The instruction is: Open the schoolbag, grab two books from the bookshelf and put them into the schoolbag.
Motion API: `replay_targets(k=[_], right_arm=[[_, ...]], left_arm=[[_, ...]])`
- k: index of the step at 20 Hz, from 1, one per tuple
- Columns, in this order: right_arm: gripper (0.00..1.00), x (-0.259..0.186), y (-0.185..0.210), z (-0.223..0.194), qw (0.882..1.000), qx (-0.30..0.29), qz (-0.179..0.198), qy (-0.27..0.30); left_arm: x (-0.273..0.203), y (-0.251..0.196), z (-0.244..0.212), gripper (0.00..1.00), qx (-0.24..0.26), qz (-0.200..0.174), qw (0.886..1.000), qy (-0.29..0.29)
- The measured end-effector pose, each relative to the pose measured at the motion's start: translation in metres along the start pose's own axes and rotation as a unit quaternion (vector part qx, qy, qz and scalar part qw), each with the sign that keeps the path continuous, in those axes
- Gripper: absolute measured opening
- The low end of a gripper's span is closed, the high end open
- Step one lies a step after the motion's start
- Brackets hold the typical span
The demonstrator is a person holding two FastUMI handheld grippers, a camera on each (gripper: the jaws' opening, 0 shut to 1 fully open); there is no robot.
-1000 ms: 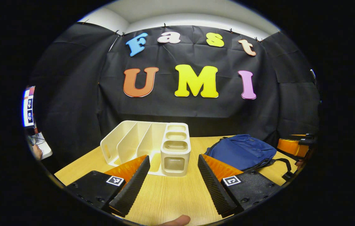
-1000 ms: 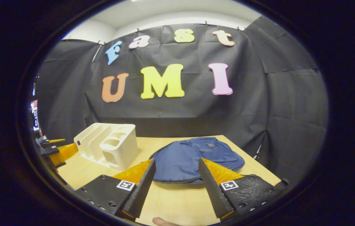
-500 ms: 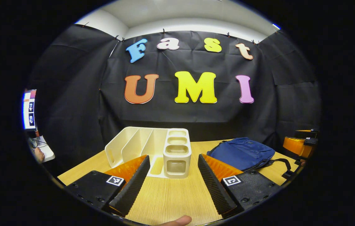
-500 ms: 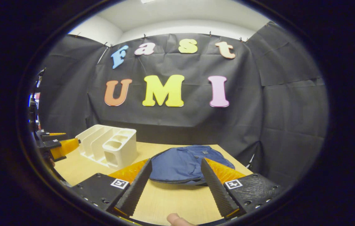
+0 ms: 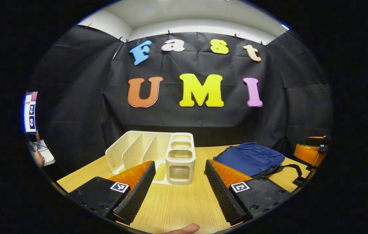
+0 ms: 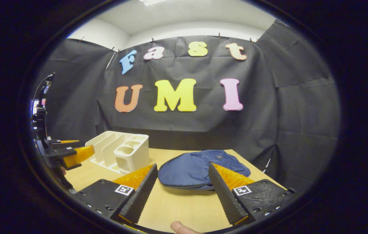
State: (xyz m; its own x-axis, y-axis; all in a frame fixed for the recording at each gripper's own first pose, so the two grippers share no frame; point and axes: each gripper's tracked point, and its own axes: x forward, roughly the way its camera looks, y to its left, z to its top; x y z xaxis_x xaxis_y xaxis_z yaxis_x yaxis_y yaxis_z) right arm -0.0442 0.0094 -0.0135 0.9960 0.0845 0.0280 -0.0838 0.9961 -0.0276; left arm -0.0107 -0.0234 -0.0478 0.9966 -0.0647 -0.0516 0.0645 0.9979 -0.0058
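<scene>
Wooden table below: both grippers, left and right, hover level, jaws spread; schoolbag seemingly zipped

Even overhead light fell brightly on the wooden table, leaving only soft shadows beside the white bookshelf, while both views stayed sharp centrally, bent strongly near their edges, and the black cloth wall stayed dim.
</scene>
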Motion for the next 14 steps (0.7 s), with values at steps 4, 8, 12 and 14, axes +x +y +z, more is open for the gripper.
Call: replay_targets(k=[4,8,12,14], right_arm=[[0.95,-0.003,0.002,0.001,1.000,-0.001,-0.002,-0.002],[0.95,0.001,0.001,-0.005,1.000,-0.007,-0.004,0.005],[0.95,0.003,-0.002,-0.012,1.000,-0.001,-0.008,0.015],[0.94,0.004,-0.001,-0.015,1.000,0.000,-0.008,0.019]], left_arm=[[0.002,-0.003,-0.004,0.98,0.012,0.006,1.000,0.003],[0.000,-0.007,-0.007,0.98,0.015,0.002,1.000,0.008],[0.003,-0.007,-0.012,0.98,0.012,0.003,1.000,0.015],[0.003,-0.007,-0.011,0.98,0.012,0.004,1.000,0.015]])
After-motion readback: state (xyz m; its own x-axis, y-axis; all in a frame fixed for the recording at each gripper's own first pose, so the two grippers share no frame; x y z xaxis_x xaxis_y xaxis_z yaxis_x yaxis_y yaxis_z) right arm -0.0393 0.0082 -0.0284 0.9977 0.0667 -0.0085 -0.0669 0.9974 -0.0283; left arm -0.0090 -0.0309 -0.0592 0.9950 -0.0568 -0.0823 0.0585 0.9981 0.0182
